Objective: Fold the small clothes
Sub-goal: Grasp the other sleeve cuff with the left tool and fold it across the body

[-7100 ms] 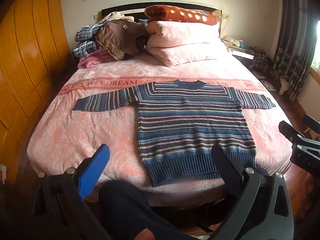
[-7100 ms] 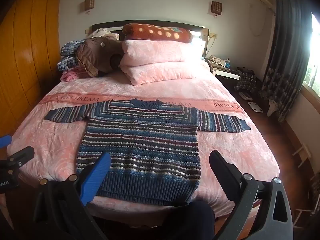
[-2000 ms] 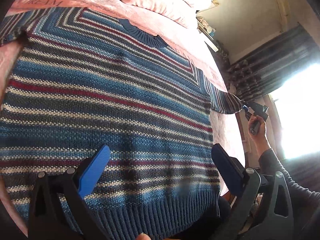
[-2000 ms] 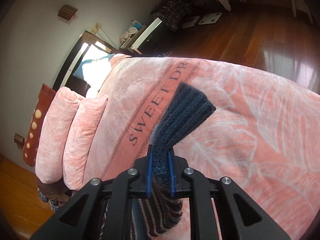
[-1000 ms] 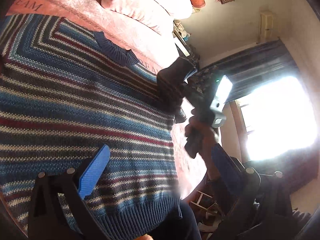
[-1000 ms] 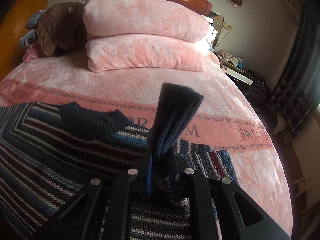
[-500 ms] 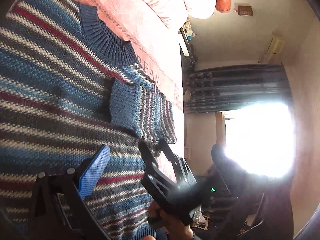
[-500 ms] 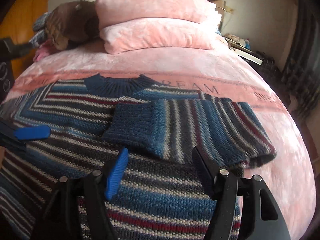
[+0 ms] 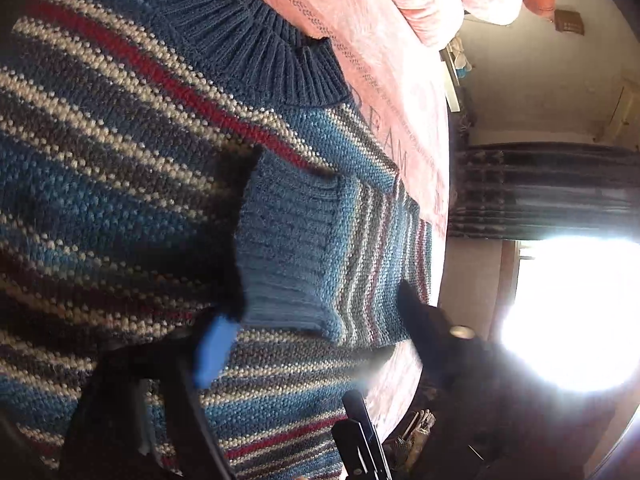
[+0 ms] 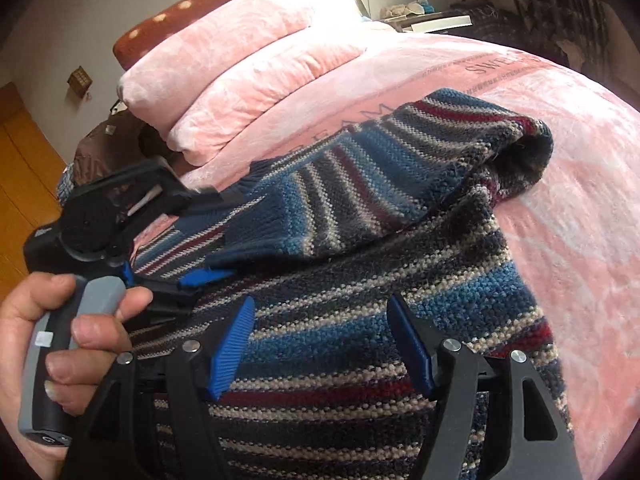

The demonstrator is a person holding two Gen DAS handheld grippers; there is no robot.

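A striped sweater (image 10: 360, 288) lies on a pink bedspread (image 10: 580, 216), one sleeve (image 9: 320, 256) folded across its chest. The left gripper (image 9: 312, 332), jaws spread, straddles the sleeve's cuff; the right gripper (image 10: 320, 344), jaws also spread, hovers over the sweater's body.

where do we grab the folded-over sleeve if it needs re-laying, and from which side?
Take the sleeve by its ribbed cuff, coming in from the sweater's centre. The cuff is the free end and lies flat on the chest; the other end is a rounded fold at the sweater's edge, with no loose edge to pinch. Both grippers look open; the left gripper is nearest the cuff.
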